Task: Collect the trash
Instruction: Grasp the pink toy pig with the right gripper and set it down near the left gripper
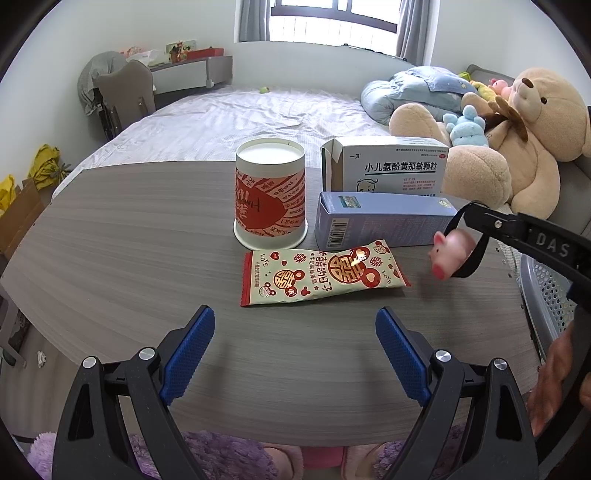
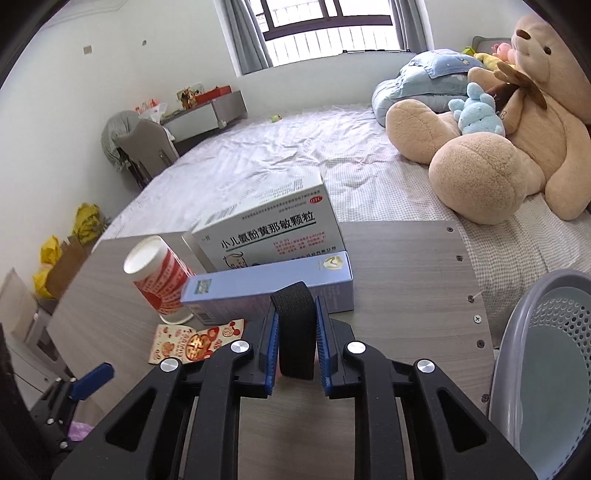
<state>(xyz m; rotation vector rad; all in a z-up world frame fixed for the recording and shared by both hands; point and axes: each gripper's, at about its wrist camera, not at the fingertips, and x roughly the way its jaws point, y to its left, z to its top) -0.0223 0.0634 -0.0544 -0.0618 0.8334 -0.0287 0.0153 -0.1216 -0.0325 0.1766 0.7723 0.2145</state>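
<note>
A home bedroom: bed [image 1: 221, 122], big teddy bear [image 1: 517, 140], curtained window [image 1: 332, 18].

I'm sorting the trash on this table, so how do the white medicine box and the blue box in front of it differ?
The white medicine box stands taller, with an end flap open; the blue box lies flat, long and slim, and its visible end looks closed. The white one shows large black print, the blue one a barcode. Both are cardboard cartons on the table.

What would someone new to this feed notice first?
Probably the right gripper at the table's right side, shut on a black strap with a small pink pig toy on it. Next, the trash at mid-table: a red-and-white cup, two boxes and a snack wrapper. A big teddy bear sits on the bed behind.
</note>
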